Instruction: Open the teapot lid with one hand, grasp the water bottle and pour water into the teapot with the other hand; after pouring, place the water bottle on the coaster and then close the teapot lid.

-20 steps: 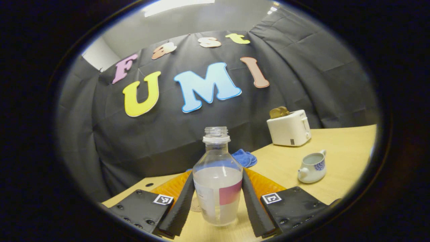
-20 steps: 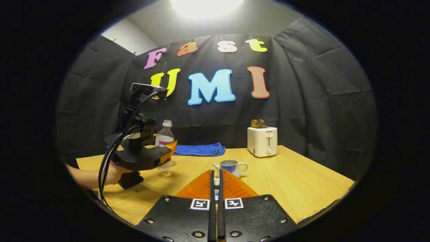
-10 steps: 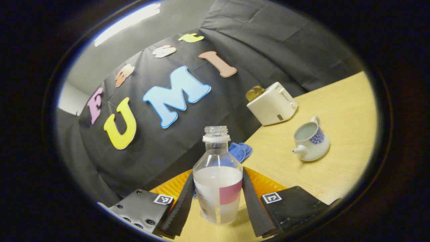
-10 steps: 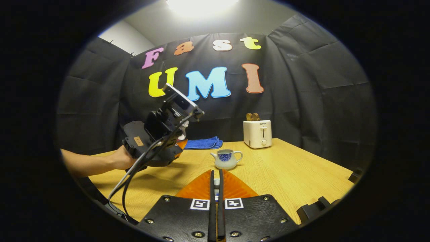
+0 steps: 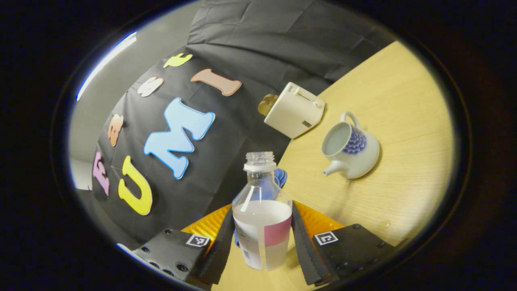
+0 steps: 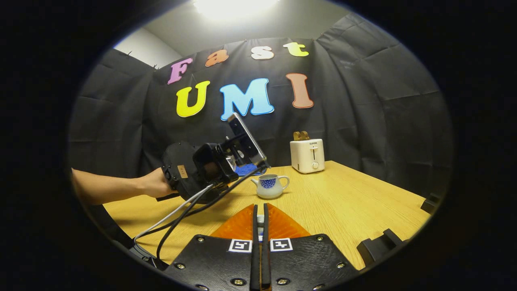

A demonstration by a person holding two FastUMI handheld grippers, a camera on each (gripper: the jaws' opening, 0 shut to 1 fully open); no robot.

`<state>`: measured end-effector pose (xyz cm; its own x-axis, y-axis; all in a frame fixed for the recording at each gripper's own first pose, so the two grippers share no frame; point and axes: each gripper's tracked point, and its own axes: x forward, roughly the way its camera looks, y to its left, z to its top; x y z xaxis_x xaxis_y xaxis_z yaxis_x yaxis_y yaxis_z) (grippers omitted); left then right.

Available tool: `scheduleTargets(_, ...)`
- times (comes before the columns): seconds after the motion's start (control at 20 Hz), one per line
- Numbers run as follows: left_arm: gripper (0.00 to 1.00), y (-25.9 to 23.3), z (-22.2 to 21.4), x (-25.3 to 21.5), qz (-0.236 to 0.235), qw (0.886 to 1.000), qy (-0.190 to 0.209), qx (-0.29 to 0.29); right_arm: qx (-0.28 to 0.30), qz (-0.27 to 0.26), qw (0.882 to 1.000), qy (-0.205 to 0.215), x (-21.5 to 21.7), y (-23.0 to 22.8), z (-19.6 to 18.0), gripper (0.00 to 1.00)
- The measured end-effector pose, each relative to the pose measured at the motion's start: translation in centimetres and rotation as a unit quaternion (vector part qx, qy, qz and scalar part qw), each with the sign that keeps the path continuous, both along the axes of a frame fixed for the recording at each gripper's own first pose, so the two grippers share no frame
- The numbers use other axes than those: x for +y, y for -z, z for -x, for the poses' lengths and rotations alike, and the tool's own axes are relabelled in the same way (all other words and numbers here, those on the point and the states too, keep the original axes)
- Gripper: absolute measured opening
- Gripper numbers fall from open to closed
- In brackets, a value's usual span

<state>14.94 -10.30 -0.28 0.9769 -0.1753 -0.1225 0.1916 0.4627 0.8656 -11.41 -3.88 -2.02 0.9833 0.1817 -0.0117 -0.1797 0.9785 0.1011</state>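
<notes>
A cream toaster (image 6: pixel 307 155) stands upright at the back of the wooden table (image 6: pixel 355 210), close to the black cloth wall (image 6: pixel 375 101), with brown slices of toast (image 6: pixel 299 135) sticking out of its top. A folded blue cloth (image 5: pixel 279 176) lies on the table near that wall, to the left of the toaster. A bright ceiling light (image 6: pixel 234 5) glows overhead

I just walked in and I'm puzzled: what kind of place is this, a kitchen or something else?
Probably a staged recording booth, not a real kitchen. A wooden table holds a toaster and a lidless teapot, with black cloth for walls, and a hand works a cabled gripper.
</notes>
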Motion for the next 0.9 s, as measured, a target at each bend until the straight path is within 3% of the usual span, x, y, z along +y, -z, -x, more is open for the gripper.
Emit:
scheduleTargets(0.6,0.85,1.6,-0.8,-2.9,-0.135,0.991,0.022,0.011,0.010,-0.012,1.000,0.006,-1.1,0.5,-0.1,0.02)
scheduleTargets(0.9,0.85,1.4,-0.4,-3.7,-0.177,0.984,0.031,0.011,0.011,-0.013,1.000,0.008,-1.4,0.6,-0.1,0.02)
